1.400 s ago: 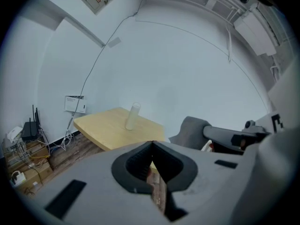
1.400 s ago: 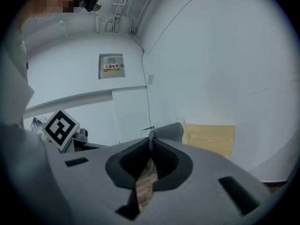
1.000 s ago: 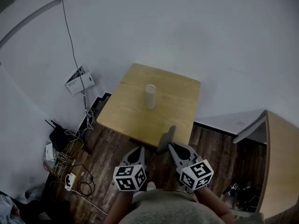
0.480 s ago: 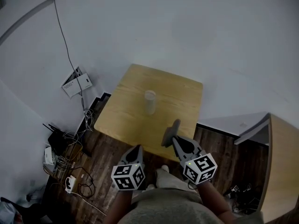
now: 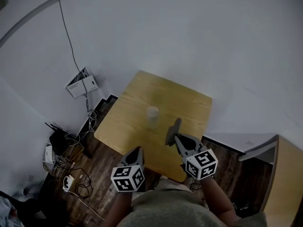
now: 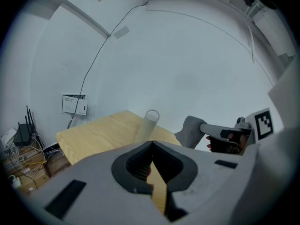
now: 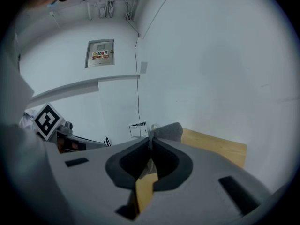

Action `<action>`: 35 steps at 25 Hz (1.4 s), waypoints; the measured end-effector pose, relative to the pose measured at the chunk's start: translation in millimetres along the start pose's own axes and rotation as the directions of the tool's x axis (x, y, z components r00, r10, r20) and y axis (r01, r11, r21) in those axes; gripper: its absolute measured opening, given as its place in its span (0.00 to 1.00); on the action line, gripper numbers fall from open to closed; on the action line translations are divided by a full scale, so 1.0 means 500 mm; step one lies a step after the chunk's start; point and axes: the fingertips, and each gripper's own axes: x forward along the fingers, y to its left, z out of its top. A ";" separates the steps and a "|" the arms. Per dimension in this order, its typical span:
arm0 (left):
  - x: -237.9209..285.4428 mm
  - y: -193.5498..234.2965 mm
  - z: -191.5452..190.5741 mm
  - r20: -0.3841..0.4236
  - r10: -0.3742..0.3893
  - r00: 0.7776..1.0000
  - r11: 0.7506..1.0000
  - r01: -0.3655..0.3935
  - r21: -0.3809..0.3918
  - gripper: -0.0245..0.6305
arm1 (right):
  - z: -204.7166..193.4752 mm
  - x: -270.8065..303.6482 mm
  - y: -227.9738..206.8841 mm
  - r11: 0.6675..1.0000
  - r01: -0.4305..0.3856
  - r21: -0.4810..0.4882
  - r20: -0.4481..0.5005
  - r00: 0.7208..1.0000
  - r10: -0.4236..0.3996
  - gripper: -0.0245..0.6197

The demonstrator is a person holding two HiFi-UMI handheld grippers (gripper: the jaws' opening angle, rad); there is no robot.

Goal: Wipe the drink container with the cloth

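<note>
A pale, tall drink container [image 5: 152, 117] stands upright near the middle of the small wooden table [image 5: 132, 108]. From the left gripper view the container [image 6: 147, 125] rises just beyond the jaw tips. My right gripper [image 5: 176, 137] is shut on a grey cloth [image 5: 172, 131] and hangs over the table's near part, to the right of the container and apart from it. The cloth [image 7: 167, 131] sticks up from the tips of the right gripper [image 7: 151, 140]. My left gripper [image 5: 138, 151] is shut with nothing in it, at the table's near edge; its jaws [image 6: 152, 142] meet.
Cables, a router and a power strip [image 5: 61, 150] clutter the dark wood floor left of the table. A white wall box [image 5: 82, 82] hangs with a cord running up. A wooden cabinet [image 5: 284, 178] stands at the right. The table sits against a white wall.
The view has closed in on the table. My right gripper carried the cloth forward from the near edge to over the tabletop, nearer the container. The left gripper stayed shut.
</note>
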 end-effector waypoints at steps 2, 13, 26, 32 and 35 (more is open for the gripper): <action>0.015 0.001 0.005 0.002 0.013 1.000 1.000 -0.013 -0.005 0.04 | 0.002 0.023 -0.017 0.999 -0.021 -0.031 -0.022 1.000 0.020 0.05; 0.097 0.020 0.005 -0.017 0.096 0.995 0.995 -0.097 -0.035 0.04 | 0.004 0.162 -0.088 0.977 -0.145 -0.157 -0.127 0.984 0.126 0.05; 0.130 0.020 -0.023 -0.047 0.137 0.990 0.988 -0.139 -0.060 0.04 | 0.000 0.292 -0.111 0.900 -0.301 -0.316 -0.238 0.943 0.232 0.05; 0.140 0.028 -0.018 -0.052 0.122 0.991 0.990 -0.125 -0.060 0.04 | -0.002 0.320 -0.090 0.853 -0.366 -0.371 -0.282 0.920 0.272 0.05; 0.147 0.031 -0.015 -0.056 0.110 0.992 0.992 -0.113 -0.053 0.04 | -0.006 0.322 -0.078 0.843 -0.390 -0.371 -0.294 0.910 0.292 0.05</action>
